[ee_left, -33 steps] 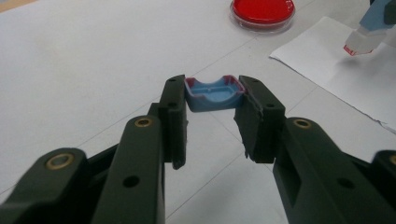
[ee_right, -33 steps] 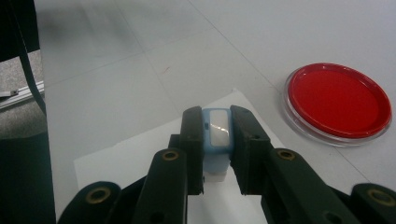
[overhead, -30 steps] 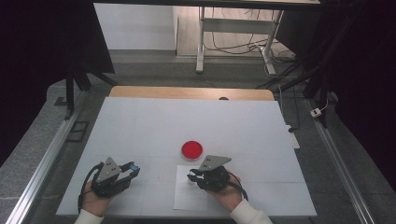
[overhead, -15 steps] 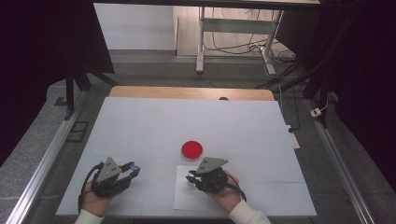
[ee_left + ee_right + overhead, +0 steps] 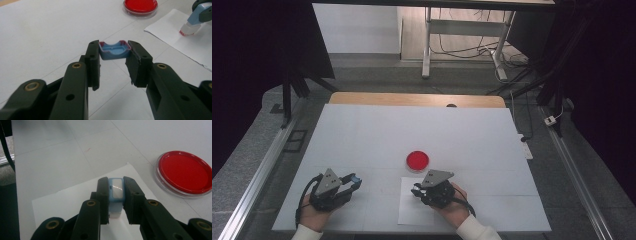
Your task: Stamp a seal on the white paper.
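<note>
Left tongs (image 5: 113, 53) clamped on blue cap (image 5: 114, 50), right tongs (image 5: 116, 187) gripping stamp (image 5: 116, 192)

The bench (image 5: 362, 130) is covered in a matt white sheet, smooth, faintly creased, with a strip of bare pale wood at its far edge; the paper sheet (image 5: 70, 202) on it is matt white too. The red dish (image 5: 183, 172) looks like glossy clear plastic around a smooth red fill. The blue cap (image 5: 114, 50) is smooth plastic, dull — as is the blue stamp body (image 5: 116, 191), with a shiny window on top. Both grippers are matt black plastic with brass-coloured rivets.
</note>
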Tool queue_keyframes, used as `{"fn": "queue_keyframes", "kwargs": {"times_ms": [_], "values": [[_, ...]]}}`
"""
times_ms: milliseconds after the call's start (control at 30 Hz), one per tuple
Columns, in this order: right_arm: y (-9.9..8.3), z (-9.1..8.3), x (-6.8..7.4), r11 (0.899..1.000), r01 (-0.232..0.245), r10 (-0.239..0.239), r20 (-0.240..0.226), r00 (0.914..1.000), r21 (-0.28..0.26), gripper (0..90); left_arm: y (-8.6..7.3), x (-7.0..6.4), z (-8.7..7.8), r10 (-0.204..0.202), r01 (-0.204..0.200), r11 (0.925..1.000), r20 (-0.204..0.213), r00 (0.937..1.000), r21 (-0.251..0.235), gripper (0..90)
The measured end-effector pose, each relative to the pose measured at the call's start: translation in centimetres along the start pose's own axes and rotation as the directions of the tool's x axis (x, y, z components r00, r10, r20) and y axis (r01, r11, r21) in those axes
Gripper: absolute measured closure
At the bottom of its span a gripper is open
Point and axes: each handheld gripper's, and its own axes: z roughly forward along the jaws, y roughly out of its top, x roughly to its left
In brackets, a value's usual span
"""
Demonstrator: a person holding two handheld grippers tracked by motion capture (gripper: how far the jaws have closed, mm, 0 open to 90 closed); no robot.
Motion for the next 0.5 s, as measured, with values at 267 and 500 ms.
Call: {"fn": "queue_keyframes", "kwargs": {"times_ms": [267,500], "values": [[-0.01,-0.01,0.01,1.0,0.003,-0.003,0.002,1.0,0.003,75.9,-0.01,0.02,-0.02,-0.001,0.001,1.0,0.001,1.0,-0.001,64.2],[0.03,0.0,0.02,1.0,0.003,-0.003,0.005,1.0,0.008,75.8,0.0,-0.01,-0.01,0.0,0.0,1.0,0.0,1.0,0.0,64.2]]}}
